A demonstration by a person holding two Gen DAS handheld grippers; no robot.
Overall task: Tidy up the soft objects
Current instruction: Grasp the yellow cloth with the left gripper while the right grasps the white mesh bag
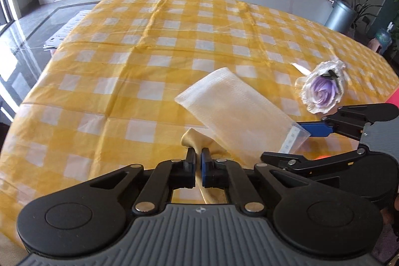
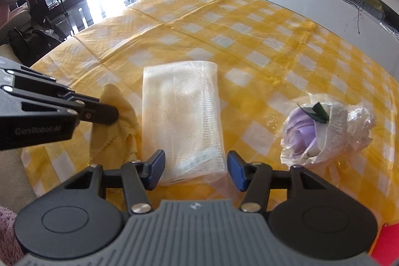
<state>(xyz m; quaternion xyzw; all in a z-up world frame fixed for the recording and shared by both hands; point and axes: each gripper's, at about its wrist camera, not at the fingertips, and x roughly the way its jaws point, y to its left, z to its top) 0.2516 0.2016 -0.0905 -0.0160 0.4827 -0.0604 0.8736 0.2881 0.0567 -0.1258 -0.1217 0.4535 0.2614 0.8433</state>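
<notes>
On the near edge of the checkered bench (image 1: 149, 46), the left tool (image 1: 198, 157) is clamped on a bunched yellow cloth (image 2: 117, 126). Just right of it, the right tool (image 2: 195, 170) sits apart, pads straddling the near end of a bagged white towel (image 2: 180, 114) without touching. Purple wrapped flower (image 2: 321, 131) lies further right.
</notes>
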